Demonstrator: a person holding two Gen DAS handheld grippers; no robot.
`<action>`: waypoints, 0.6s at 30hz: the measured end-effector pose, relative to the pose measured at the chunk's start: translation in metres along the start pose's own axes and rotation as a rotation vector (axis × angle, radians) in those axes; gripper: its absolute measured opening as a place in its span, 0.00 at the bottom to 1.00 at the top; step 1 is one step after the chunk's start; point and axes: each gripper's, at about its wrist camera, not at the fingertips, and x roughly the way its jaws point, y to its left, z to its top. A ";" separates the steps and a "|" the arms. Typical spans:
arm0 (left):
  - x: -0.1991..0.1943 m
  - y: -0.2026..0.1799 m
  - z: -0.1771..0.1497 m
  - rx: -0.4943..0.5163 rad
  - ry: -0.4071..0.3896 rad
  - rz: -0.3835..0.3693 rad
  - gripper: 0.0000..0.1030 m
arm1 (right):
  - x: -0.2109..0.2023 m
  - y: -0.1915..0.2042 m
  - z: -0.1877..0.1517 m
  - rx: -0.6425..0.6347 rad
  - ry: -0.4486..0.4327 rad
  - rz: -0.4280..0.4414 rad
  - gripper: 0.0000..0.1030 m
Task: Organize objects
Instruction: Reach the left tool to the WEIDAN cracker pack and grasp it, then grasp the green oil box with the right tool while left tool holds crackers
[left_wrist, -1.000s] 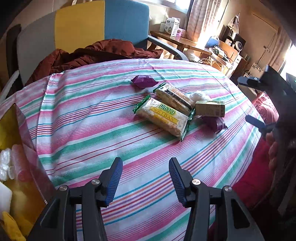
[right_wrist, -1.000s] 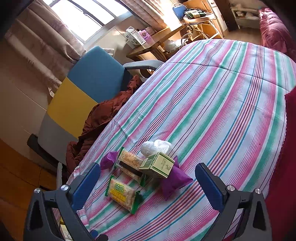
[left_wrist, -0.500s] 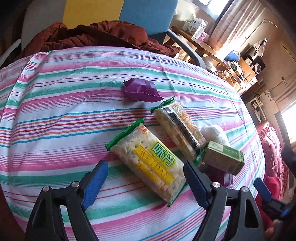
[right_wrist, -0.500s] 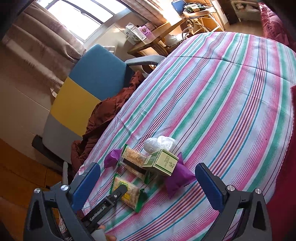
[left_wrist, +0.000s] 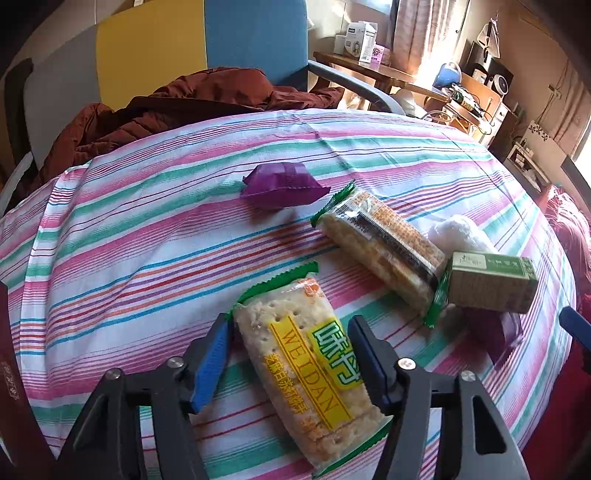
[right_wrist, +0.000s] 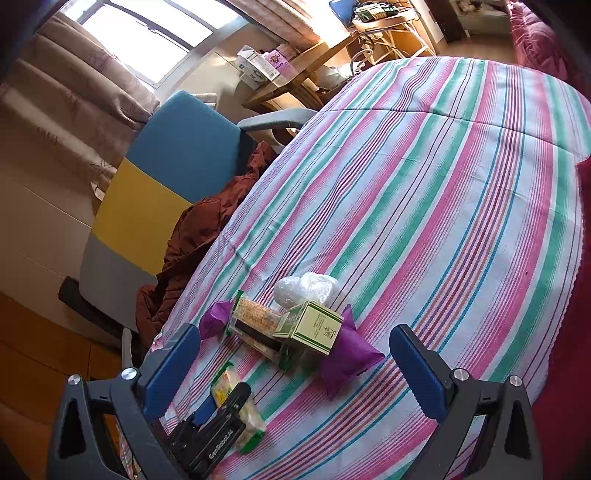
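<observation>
Blue-padded left gripper (left_wrist: 291, 350) straddles cracker pack (left_wrist: 310, 373) — right-wrist view half-hides it.

Lived-in home, a sitting or dining room by the look of it. Round table under a striped tablecloth (right_wrist: 461, 192), colour-block armchair (left_wrist: 207, 48) draped with a rust-brown jacket (left_wrist: 207, 99), curtained window (right_wrist: 147, 29). Behind, wooden side table (left_wrist: 369, 70) stacked with small boxes, cluttered desk (left_wrist: 476, 99).

Glossy plastic cracker packet (left_wrist: 310, 369), woven tablecloth (left_wrist: 147, 251)
</observation>
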 end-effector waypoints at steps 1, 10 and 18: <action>-0.004 0.005 -0.004 0.003 0.005 -0.009 0.60 | 0.000 0.000 0.000 -0.001 0.000 -0.009 1.00; -0.045 0.023 -0.065 0.032 -0.047 -0.017 0.60 | 0.006 0.008 -0.006 -0.061 0.017 -0.082 1.00; -0.056 0.024 -0.095 0.081 -0.149 0.005 0.53 | 0.015 0.011 -0.010 -0.094 0.038 -0.160 1.00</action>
